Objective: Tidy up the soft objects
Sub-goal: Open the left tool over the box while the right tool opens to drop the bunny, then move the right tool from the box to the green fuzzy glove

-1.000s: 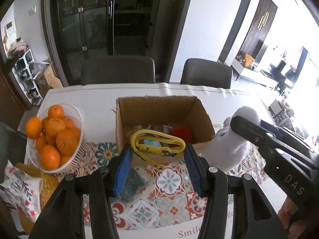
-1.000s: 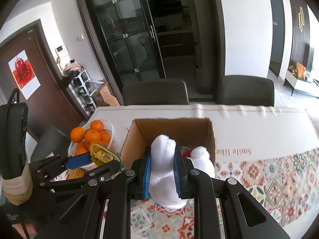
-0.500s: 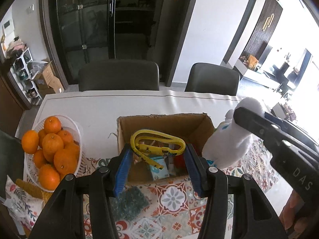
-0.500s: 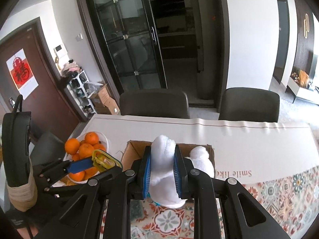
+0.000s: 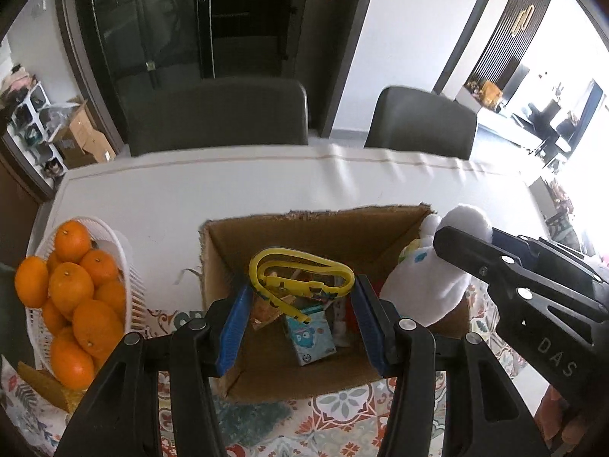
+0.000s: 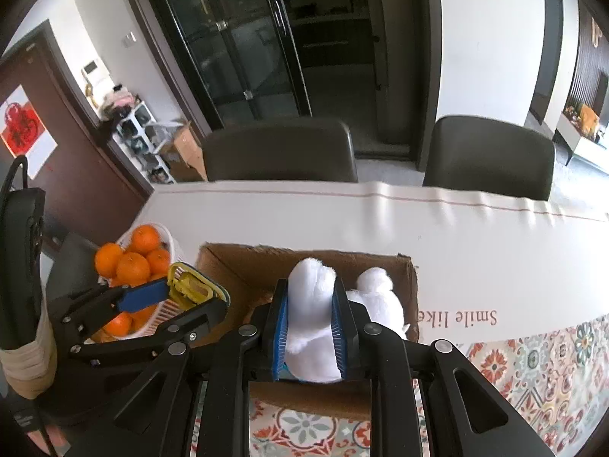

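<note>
An open cardboard box stands on the table under both grippers. My left gripper is shut on a yellow looped strap, which hangs over the inside of the box. My right gripper is shut on a white plush toy above the box's right part. In the left wrist view the plush toy hangs at the box's right wall, below the black right gripper. The right wrist view shows the left gripper with the strap at the left.
A white basket of oranges stands left of the box. Inside the box lie a teal carton and other small items. A blue-green cloth lies in front of it. Two dark chairs stand at the far side.
Both grippers have moved forward and down, from in front of the box to over its opening. Each still holds its item: the strap on the left, the plush toy on the right.
</note>
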`<state>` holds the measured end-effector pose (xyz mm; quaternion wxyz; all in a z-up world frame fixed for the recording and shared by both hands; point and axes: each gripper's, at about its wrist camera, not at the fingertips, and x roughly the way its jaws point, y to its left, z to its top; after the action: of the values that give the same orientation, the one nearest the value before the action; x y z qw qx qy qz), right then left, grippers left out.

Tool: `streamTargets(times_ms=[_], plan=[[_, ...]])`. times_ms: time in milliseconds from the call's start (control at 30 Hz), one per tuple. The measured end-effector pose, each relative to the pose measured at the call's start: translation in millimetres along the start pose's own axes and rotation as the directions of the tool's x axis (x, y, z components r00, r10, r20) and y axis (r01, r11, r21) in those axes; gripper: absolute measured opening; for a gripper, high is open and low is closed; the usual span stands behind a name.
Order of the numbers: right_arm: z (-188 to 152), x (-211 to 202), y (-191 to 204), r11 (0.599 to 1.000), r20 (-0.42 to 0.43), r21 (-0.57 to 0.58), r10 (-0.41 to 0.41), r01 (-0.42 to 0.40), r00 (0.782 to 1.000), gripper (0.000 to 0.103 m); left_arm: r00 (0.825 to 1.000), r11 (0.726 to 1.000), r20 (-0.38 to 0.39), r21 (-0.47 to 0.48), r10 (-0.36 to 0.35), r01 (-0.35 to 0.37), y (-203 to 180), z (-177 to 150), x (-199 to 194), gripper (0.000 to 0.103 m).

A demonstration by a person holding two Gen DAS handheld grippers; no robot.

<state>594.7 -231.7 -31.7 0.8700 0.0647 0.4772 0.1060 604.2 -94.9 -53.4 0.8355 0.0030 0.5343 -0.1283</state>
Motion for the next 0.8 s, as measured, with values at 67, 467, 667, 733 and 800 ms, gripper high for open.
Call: streamTargets(times_ms=[67,467,667,733,800], plan=[[-2,11,-4,1.000,-0.026,0.006,0.001,0.000,1.000,0.022,1.000,1.000,-0.027,0.007,-0.006,0.006,0,-3,11,0.053],[-8,39,-9,1.000,-0.089,0.001,0.000,0.000,0.996,0.024,0.995,0.996,-0.057,0.042,0.085,-0.083,5,-14,27,0.071],[-7,44,12,1.000,-0.107,-0.026,0.008,-0.011,0.994,0.049,0.987,0.986,-0.003,-0.033,0.162,-0.162,36,-26,2,0.073],[-7,41,22,0.999,-0.099,-0.034,0.011,-0.015,0.995,0.059,0.986,0.984,0.009,-0.062,0.168,-0.167,46,-32,-8,0.073],[-9,36,33,0.998,-0.086,-0.060,0.003,-0.008,0.996,0.060,0.983,0.980,0.022,-0.079,0.182,-0.180,53,-39,-17,0.074]])
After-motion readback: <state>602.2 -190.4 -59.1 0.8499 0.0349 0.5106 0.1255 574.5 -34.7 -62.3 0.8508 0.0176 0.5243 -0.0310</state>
